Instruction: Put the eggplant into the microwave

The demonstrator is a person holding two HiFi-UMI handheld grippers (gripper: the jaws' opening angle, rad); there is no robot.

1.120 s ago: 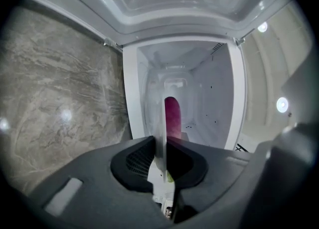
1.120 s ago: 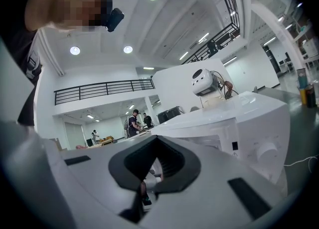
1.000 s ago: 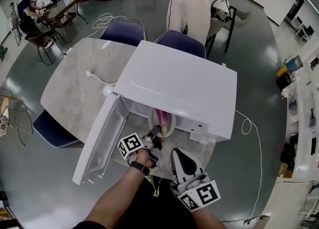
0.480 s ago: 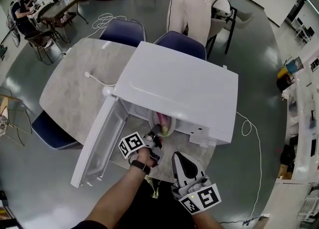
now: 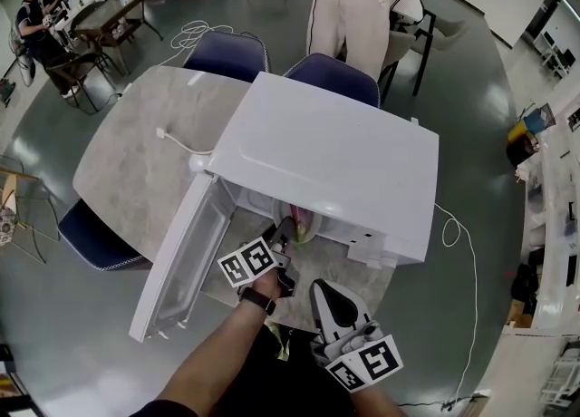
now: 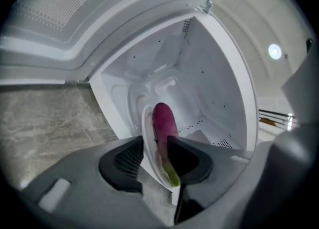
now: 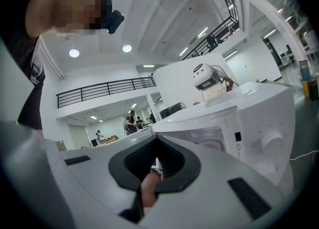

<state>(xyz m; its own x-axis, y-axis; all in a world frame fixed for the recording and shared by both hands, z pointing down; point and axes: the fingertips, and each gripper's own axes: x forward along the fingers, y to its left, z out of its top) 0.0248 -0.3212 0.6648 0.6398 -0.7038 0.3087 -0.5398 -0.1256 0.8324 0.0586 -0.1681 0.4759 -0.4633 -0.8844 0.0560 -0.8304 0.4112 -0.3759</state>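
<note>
The grey surface (image 5: 136, 161) carries the white microwave (image 5: 335, 161), whose door (image 5: 181, 261) hangs wide open toward 8 o'clock in the head view. The step in hand looks like the release, with the load delivered into the cavity mouth at the oven's 6 o'clock edge.

The left gripper (image 5: 283, 247) points into that opening and its jaws are opening. The near rim of a white plate (image 6: 148, 138) sits between them, but the pads no longer seem to press on it. The right gripper (image 5: 322, 286) hangs at 5 o'clock of the left one, well clear of the oven. Its jaws are almost together and hold nothing; only a sliver of the person's arm shows through the gap.

The eggplant (image 6: 163, 123) lies lengthwise on the plate, purple end deeper inside and green stem toward the jaws.

Next, I judge the left gripper must draw straight back toward 6 o'clock without dragging the rim. If the plate overhangs the sill, it needs a nudge inward. Then the door has to swing shut.

The head view shows the layout and both grippers, yet the oven's top hides most of the cavity. The left gripper view looks right inside, showing the plate reaching into the chamber and the eggplant's full length. The right gripper view shows only the control-panel side of the oven and the hall beyond.
</note>
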